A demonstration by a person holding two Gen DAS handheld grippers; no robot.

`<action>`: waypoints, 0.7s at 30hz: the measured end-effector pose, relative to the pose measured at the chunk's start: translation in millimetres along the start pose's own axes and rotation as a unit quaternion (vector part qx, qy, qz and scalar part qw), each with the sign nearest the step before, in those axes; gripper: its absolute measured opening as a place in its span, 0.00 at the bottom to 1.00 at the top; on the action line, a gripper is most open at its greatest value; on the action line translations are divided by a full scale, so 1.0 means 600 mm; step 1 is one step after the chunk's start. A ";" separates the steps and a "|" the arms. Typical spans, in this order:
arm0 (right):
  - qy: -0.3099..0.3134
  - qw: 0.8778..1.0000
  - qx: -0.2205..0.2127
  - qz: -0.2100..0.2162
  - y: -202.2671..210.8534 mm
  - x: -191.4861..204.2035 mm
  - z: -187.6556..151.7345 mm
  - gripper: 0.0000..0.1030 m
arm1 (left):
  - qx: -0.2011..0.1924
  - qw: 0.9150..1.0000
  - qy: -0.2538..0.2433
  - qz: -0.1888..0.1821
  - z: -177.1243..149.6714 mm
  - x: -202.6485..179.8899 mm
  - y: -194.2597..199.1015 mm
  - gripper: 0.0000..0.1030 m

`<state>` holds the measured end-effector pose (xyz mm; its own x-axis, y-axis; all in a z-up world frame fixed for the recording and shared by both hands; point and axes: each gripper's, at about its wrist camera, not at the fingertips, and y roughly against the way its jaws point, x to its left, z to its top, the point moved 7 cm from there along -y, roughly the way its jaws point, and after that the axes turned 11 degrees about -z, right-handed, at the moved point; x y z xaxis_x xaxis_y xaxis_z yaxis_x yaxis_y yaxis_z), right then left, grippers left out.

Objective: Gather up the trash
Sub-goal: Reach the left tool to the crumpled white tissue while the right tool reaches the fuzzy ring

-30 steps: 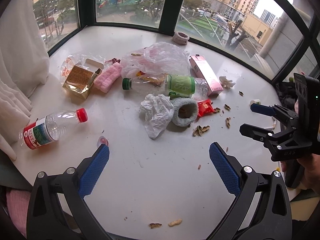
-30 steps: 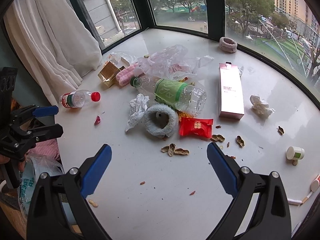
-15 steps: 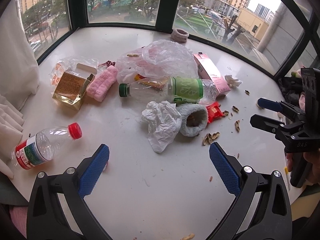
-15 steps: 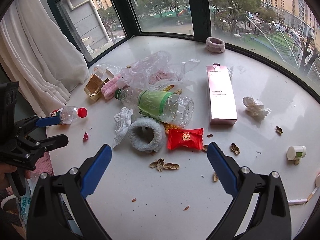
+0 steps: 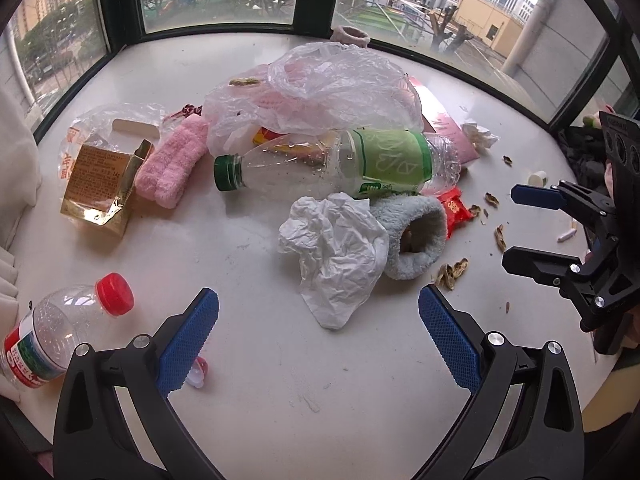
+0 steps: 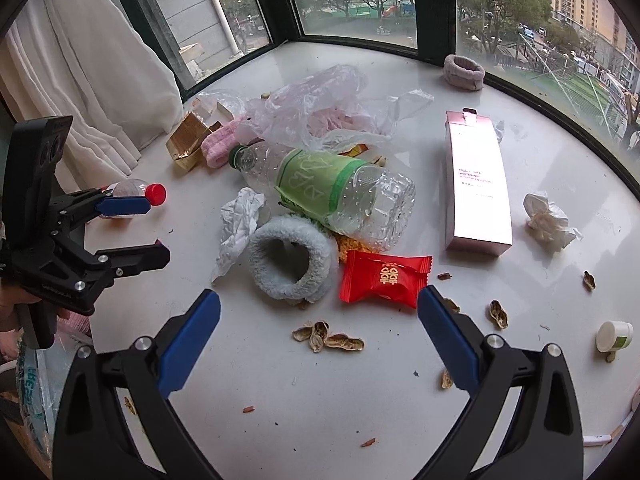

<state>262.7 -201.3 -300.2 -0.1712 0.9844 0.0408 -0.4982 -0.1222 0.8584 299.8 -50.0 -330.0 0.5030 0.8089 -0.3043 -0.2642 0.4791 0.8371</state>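
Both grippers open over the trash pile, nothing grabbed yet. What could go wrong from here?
1. The green-label bottle lies on its side, resting on the grey fuzzy ring; pulling the ring or the crumpled tissue may set it rolling.
2. Peanut shells and crumbs are small and flat; the wide jaws of the right gripper may scatter them.
3. The clear plastic bag drapes over other items and could drag them along.

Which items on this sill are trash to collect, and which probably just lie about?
Likely trash: crumpled tissue, green-label bottle, red-cap bottle, red candy wrapper, peanut shells, plastic bag.

Probably not trash: blue scrunchie, pink scrunchie, pink fluffy cloth.
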 end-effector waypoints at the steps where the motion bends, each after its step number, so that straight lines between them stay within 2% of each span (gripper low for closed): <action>1: -0.004 1.000 0.003 0.004 -0.008 -0.001 0.002 0.93 | 0.004 1.000 -0.005 -0.003 0.001 0.001 -0.008 0.94; 15: -0.021 0.999 0.017 0.025 -0.074 0.005 0.011 0.93 | 0.024 0.996 -0.053 -0.064 0.021 0.013 -0.085 0.94; 16: -0.023 0.999 0.018 0.028 -0.077 0.006 0.010 0.91 | 0.025 0.996 -0.058 -0.067 0.022 0.012 -0.089 0.94; 19: -0.033 0.999 0.027 0.034 -0.089 0.003 0.005 0.69 | 0.026 0.994 -0.065 -0.078 0.027 0.012 -0.103 0.94; 21: -0.037 0.998 0.028 0.034 -0.094 0.001 0.005 0.69 | 0.024 0.994 -0.067 -0.086 0.030 0.011 -0.109 0.94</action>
<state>293.0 -193.3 -347.0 -0.1392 0.9809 0.1355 -0.4391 -0.1838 0.8794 335.4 -82.2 -378.7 0.6434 0.6620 -0.3845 -0.1267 0.5874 0.7993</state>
